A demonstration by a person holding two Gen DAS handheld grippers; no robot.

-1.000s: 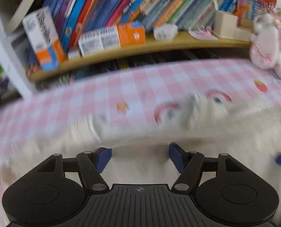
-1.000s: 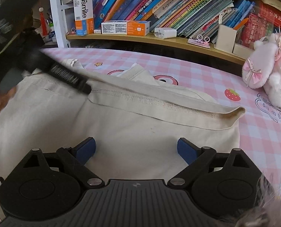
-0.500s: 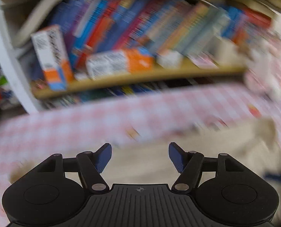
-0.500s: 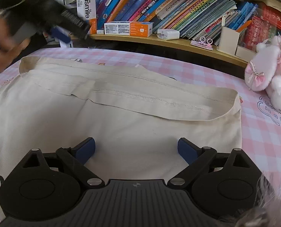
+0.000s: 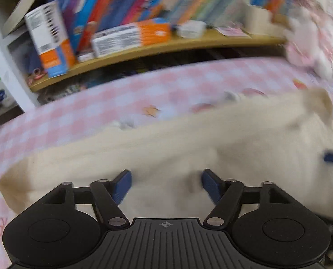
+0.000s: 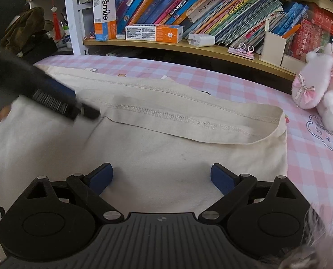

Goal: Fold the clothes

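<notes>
A cream garment (image 6: 166,143) lies spread on the pink checked cloth (image 6: 211,76). Its far edge is folded toward me as a stitched band (image 6: 189,121). My right gripper (image 6: 162,177) hovers open over the near middle of the fabric, with nothing between its blue pads (image 6: 101,177). In the right wrist view my left gripper (image 6: 90,113) reaches in from the left, its tip at the left end of the band. The left wrist view is blurred: the left gripper (image 5: 166,186) is open over the cream garment (image 5: 189,143), holding nothing.
A wooden shelf (image 6: 189,47) behind the cloth carries leaning books (image 6: 211,6), an upright box (image 6: 104,18), a flat box (image 6: 154,33) and a white pen holder (image 6: 273,49). A pink plush toy (image 6: 319,87) sits at the right. A white shelf post (image 6: 71,15) stands at the left.
My left gripper lifted off the garment toward the shelf, then came back down to the left end of the folded band. The band now lies flatter. The right gripper stayed put.
</notes>
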